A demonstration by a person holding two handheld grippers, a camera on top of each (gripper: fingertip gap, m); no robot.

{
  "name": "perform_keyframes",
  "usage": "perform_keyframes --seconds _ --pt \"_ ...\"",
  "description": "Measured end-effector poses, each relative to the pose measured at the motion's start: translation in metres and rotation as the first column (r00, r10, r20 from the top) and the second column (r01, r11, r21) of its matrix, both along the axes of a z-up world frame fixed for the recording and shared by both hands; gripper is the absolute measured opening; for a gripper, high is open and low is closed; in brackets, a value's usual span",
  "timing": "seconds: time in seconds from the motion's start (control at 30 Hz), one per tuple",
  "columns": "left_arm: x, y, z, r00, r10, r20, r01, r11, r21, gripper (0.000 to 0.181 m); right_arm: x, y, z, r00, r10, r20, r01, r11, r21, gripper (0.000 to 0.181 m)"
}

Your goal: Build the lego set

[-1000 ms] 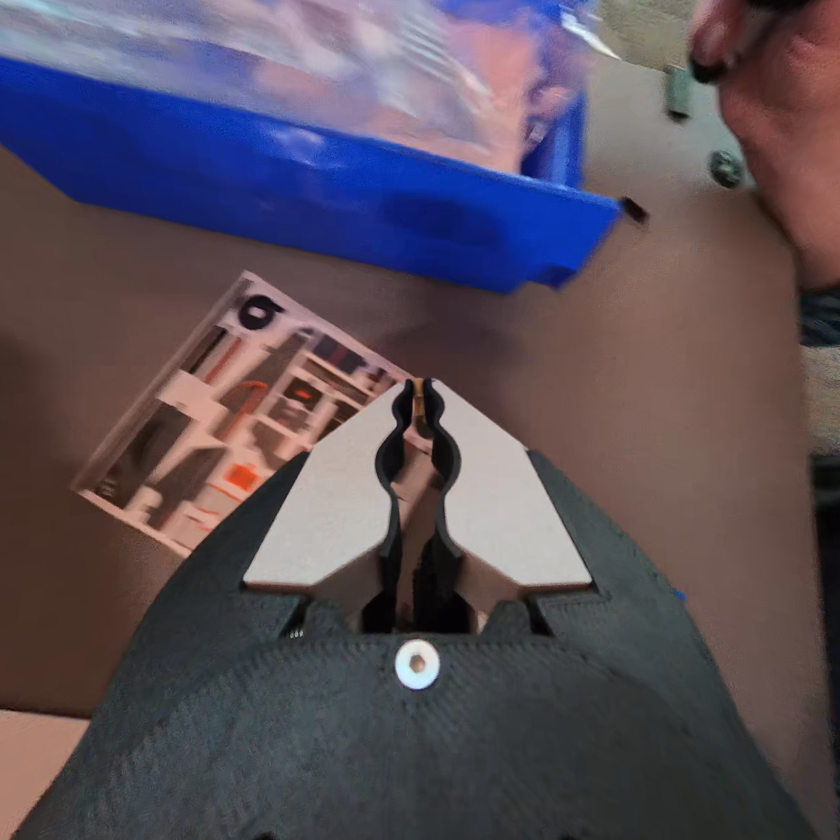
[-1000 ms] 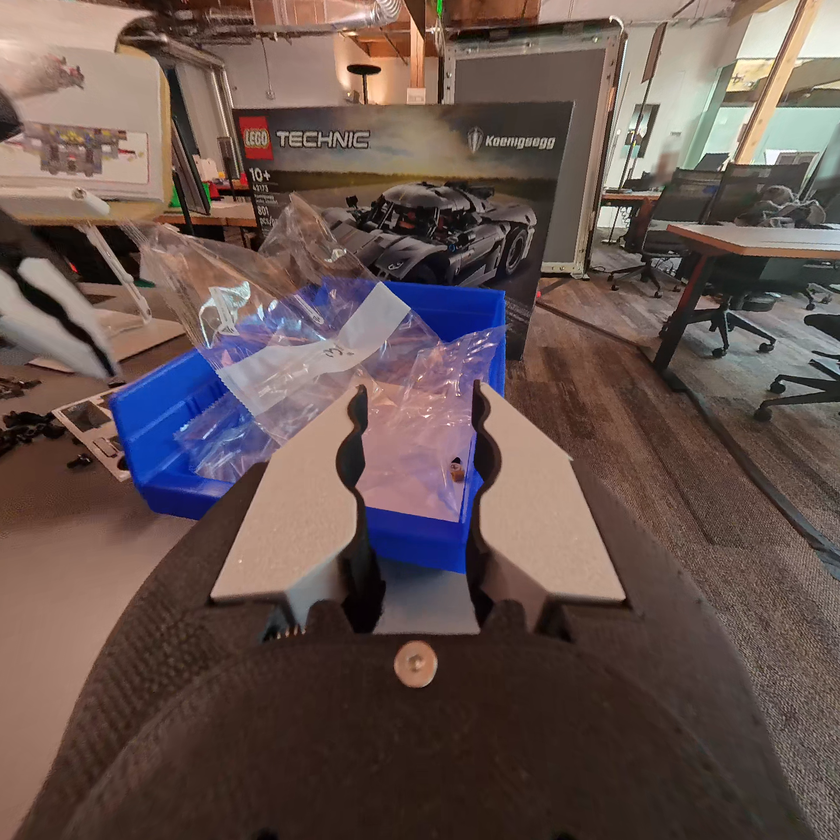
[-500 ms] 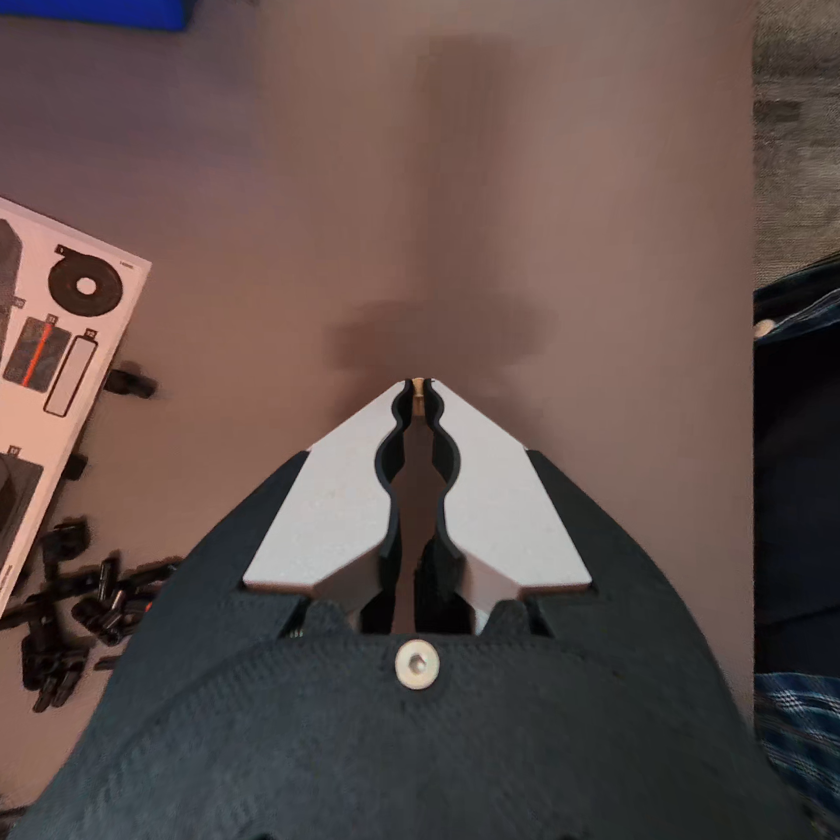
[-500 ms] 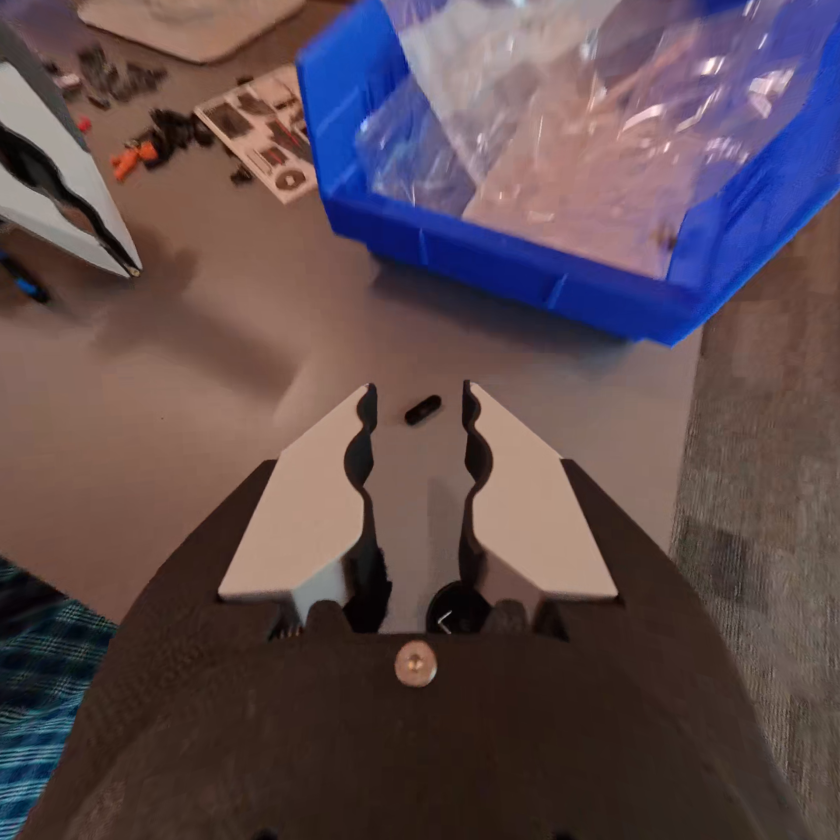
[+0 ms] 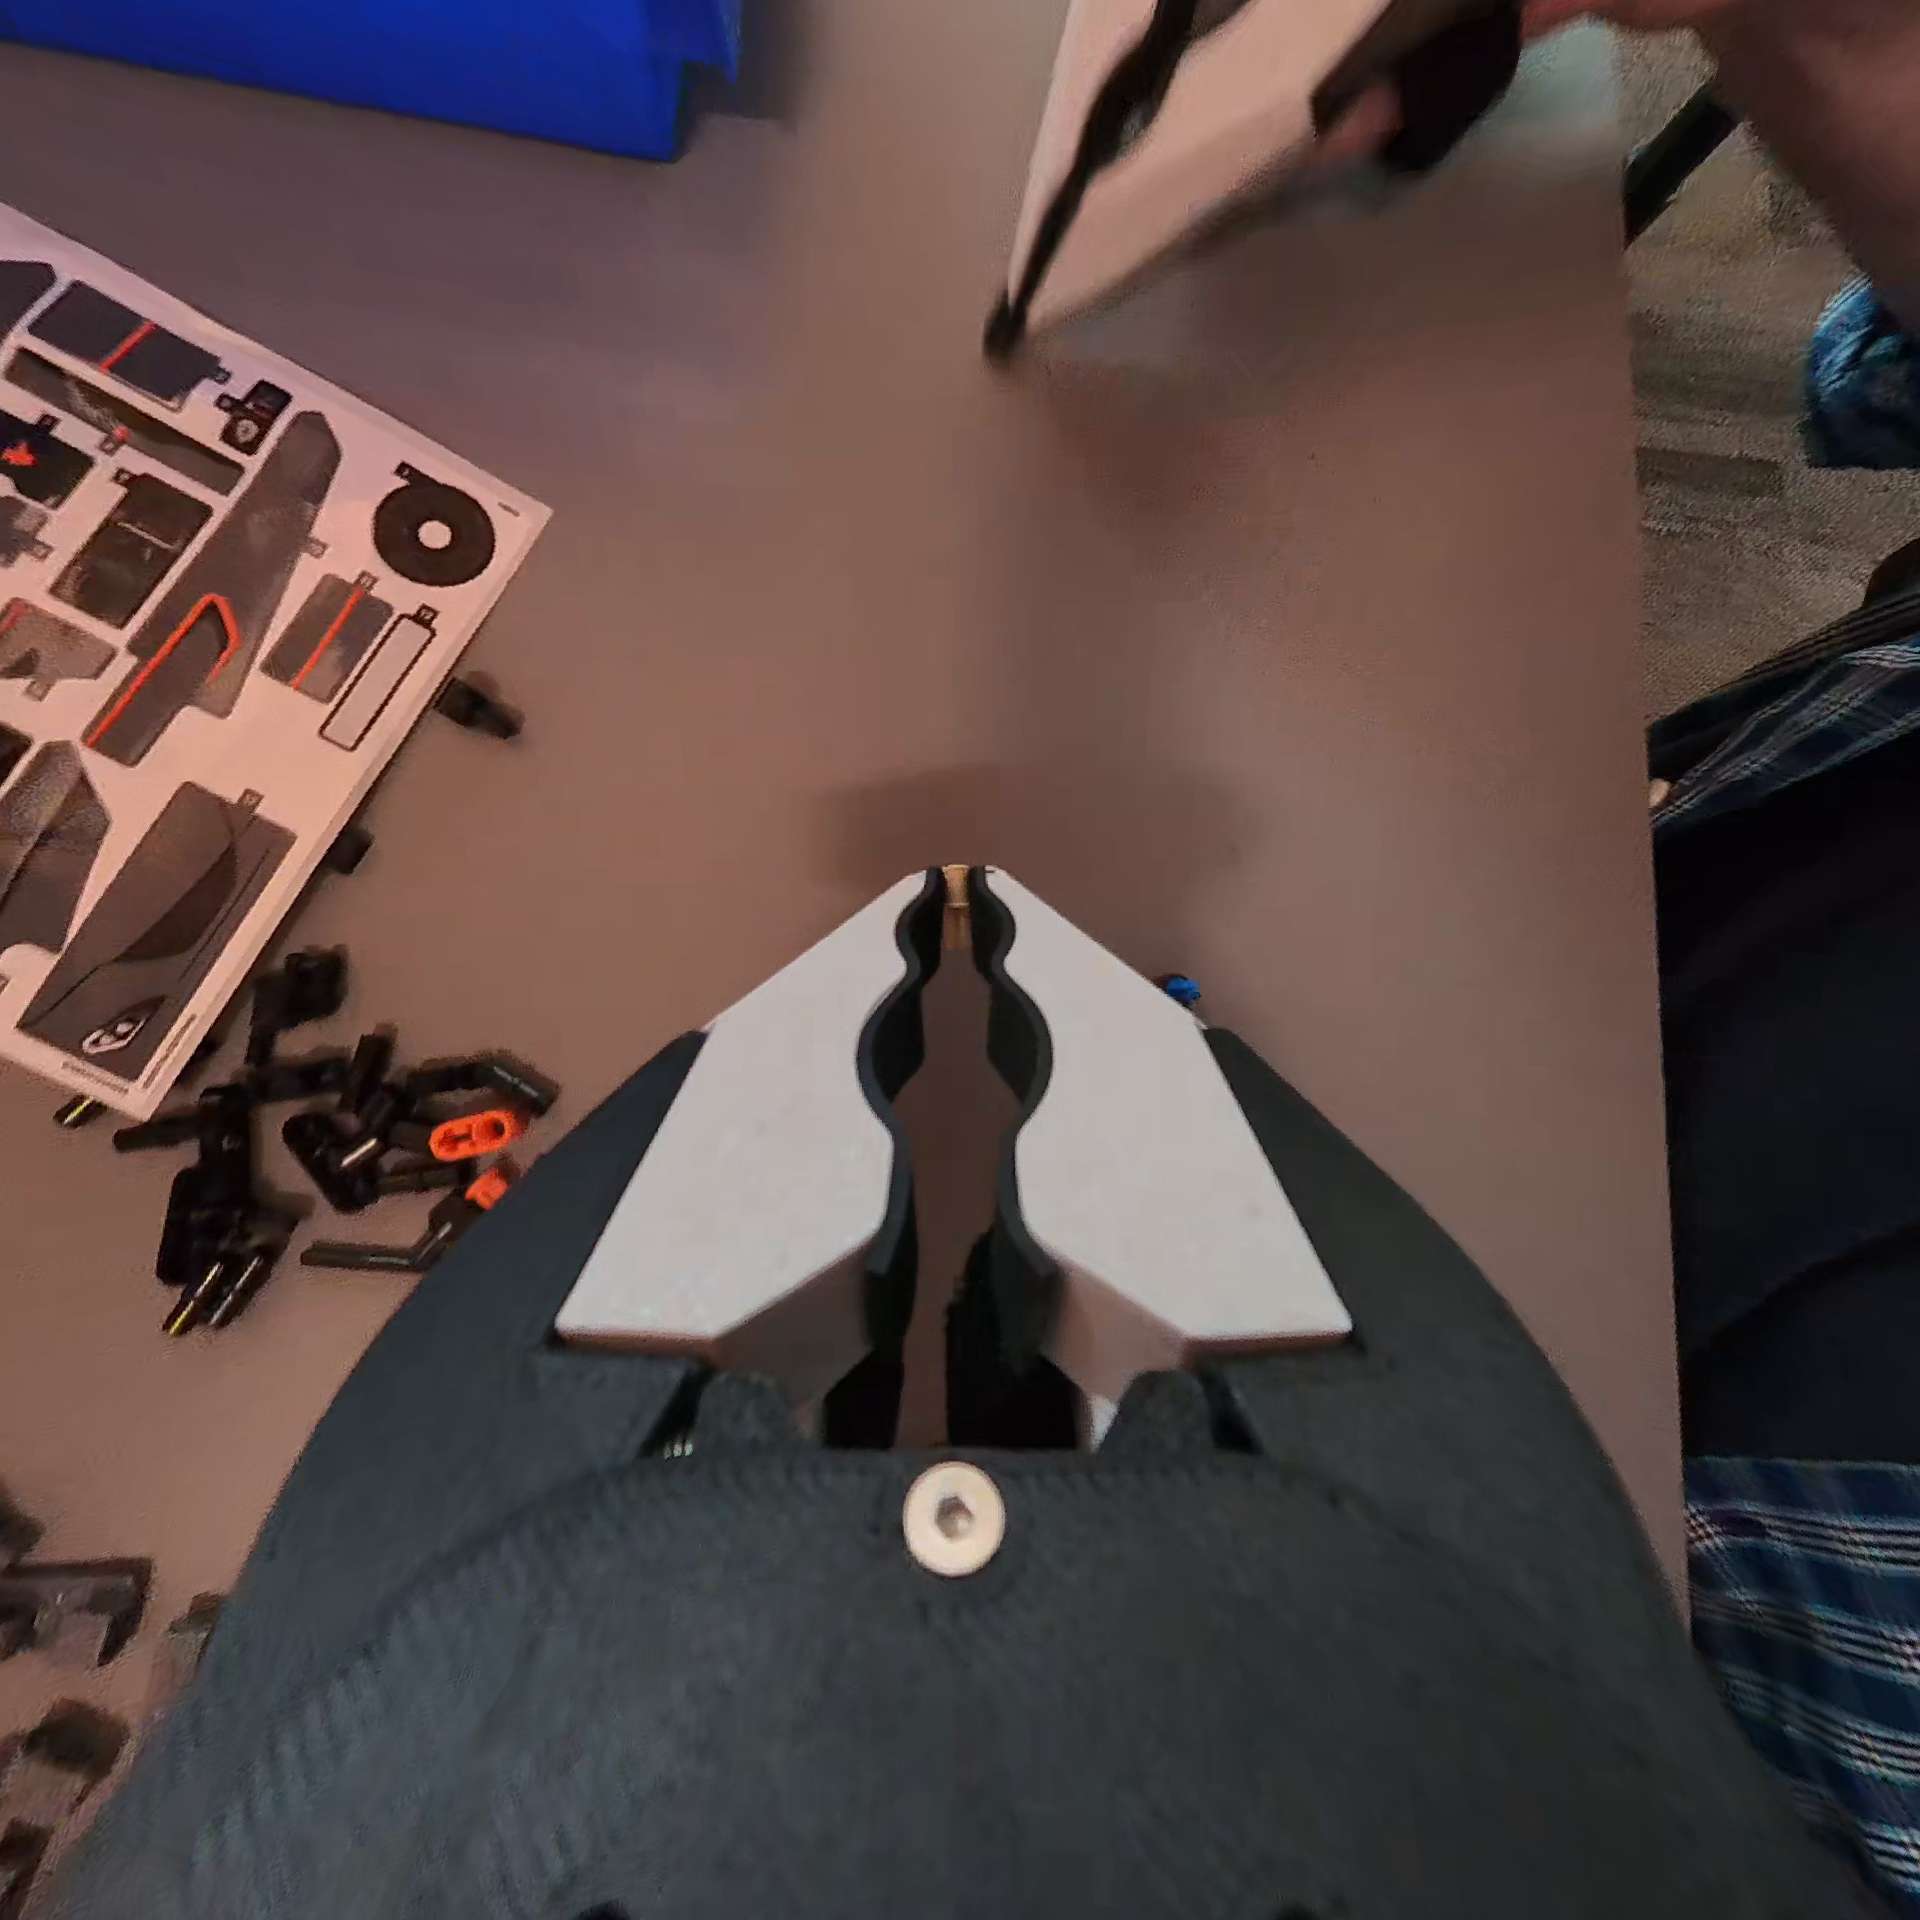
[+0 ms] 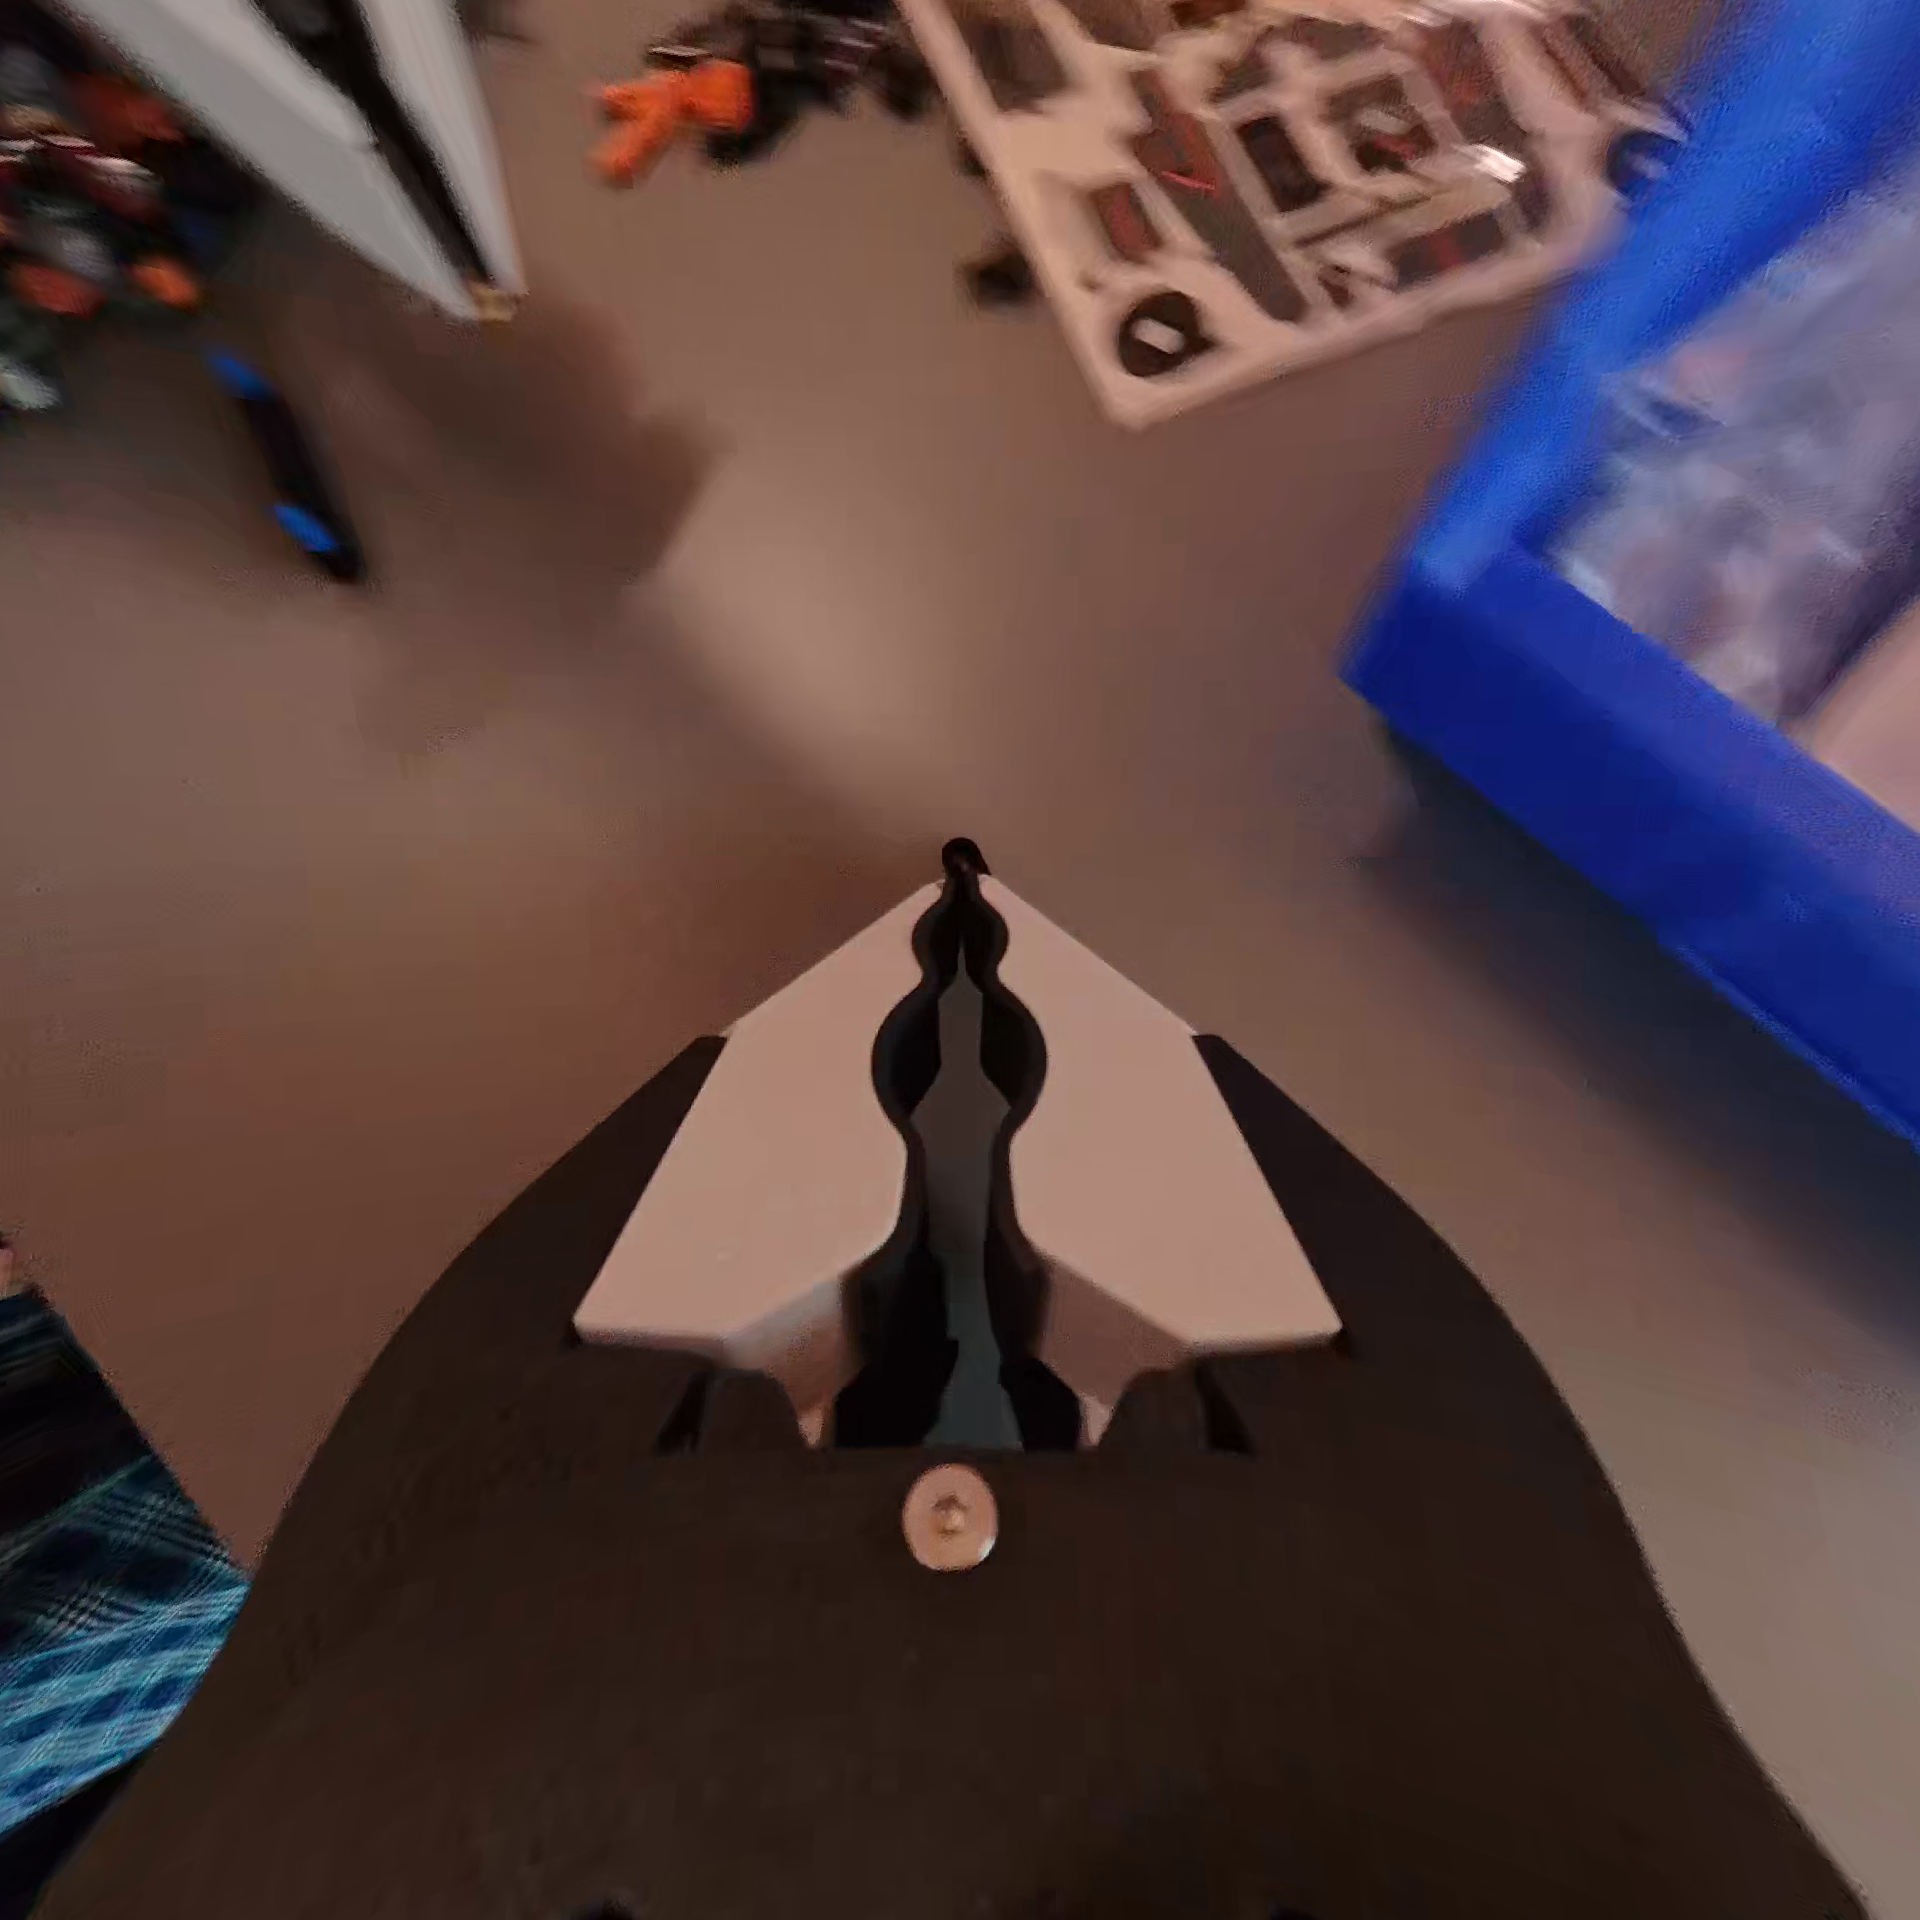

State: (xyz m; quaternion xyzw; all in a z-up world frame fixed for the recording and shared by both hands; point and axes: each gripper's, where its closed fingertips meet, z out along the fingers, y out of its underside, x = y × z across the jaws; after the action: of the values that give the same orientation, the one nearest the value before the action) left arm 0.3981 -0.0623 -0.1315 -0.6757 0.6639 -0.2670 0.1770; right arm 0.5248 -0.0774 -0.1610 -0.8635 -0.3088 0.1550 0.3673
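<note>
In the left wrist view my left gripper (image 5: 956, 881) is shut on a small tan peg (image 5: 956, 906) held at its tips above the brown table (image 5: 1039, 623). In the right wrist view my right gripper (image 6: 961, 885) is shut on a small black pin (image 6: 961, 860) that sticks out past its tips, just above the table. The right gripper also shows blurred at the top of the left wrist view (image 5: 1008, 327). The left gripper shows at the top left of the right wrist view (image 6: 488, 296). The two grippers are apart.
A sticker sheet (image 5: 208, 623) lies left, with a pile of black and orange pieces (image 5: 343, 1143) below it. A blue bin (image 6: 1662, 748) of clear bags stands at the far side. A black beam with blue pins (image 6: 301, 488) lies near the left gripper. A person's plaid clothing (image 5: 1818, 1662) borders the table edge. Across from one pair of fingers to the other is roughly 15 centimeters.
My right gripper has swung down to the table and shut on the black pin that lay between its open jaws. My left gripper, still shut on the tan peg, has moved away from the bin.
</note>
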Motion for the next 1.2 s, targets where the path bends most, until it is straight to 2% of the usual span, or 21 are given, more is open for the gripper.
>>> perform_keyframes --seconds 0.03,0.13,0.2,0.27,0.33,0.43,0.5,0.67,0.73,0.87,0.93,1.03,1.2 --pt "-0.003 0.000 0.003 1.000 0.000 0.014 0.000 1.000 0.000 0.004 -0.020 0.001 0.000 0.998 0.061 -0.005 -0.061 0.998 0.000 0.000" --pt "-0.009 0.000 0.011 0.999 0.007 0.054 -0.006 1.000 -0.003 0.004 -0.072 0.005 0.000 0.977 0.215 0.000 -0.215 0.977 0.011 0.000" --pt "-0.010 0.000 0.018 0.995 0.008 0.097 -0.007 1.000 -0.018 0.004 -0.092 0.007 0.000 0.965 0.264 -0.009 -0.264 0.965 -0.007 0.000" --pt "-0.010 -0.001 0.026 0.988 0.003 0.155 0.002 0.999 -0.033 0.004 -0.099 0.012 0.004 0.962 0.274 -0.009 -0.274 0.962 0.013 0.018" --pt "-0.008 -0.001 0.039 0.972 -0.007 0.236 0.012 1.000 -0.023 0.004 -0.105 0.011 0.017 0.957 0.282 -0.071 -0.280 0.959 0.043 0.029" --pt "-0.005 0.003 0.053 0.950 0.029 0.312 -0.014 0.999 -0.050 0.004 -0.106 0.014 0.049 0.952 0.260 -0.163 -0.234 0.958 0.164 0.030" --pt "0.001 0.005 0.072 0.912 0.115 0.395 -0.047 0.983 -0.178 0.004 -0.106 0.018 0.080 0.952 0.243 -0.187 -0.177 0.933 0.312 0.029" --pt "0.015 0.014 0.126 0.771 0.342 0.537 -0.053 0.875 -0.482 0.004 -0.116 0.020 0.138 0.983 0.164 -0.084 -0.077 0.781 0.619 0.022" --pt "0.020 0.011 0.136 0.753 0.376 0.540 -0.026 0.837 -0.546 0.004 -0.120 0.020 0.152 0.985 0.152 -0.081 -0.058 0.736 0.675 0.020" --pt "0.027 0.015 0.147 0.707 0.452 0.544 -0.021 0.782 -0.623 0.004 -0.117 0.024 0.165 0.972 0.161 -0.171 -0.004 0.740 0.673 0.021" --pt "0.029 0.013 0.146 0.715 0.437 0.545 -0.019 0.792 -0.610 0.004 -0.110 0.021 0.169 0.966 0.177 -0.187 -0.003 0.735 0.678 0.020" --pt "0.031 0.000 0.139 0.778 0.321 0.540 0.018 0.847 -0.531 0.004 -0.101 0.013 0.172 0.933 0.279 -0.228 -0.070 0.761 0.645 0.014" --pt "0.037 -0.026 0.128 0.869 0.129 0.478 0.130 0.872 -0.472 0.004 -0.096 -0.002 0.168 0.898 0.434 -0.070 -0.283 0.691 0.665 0.015"
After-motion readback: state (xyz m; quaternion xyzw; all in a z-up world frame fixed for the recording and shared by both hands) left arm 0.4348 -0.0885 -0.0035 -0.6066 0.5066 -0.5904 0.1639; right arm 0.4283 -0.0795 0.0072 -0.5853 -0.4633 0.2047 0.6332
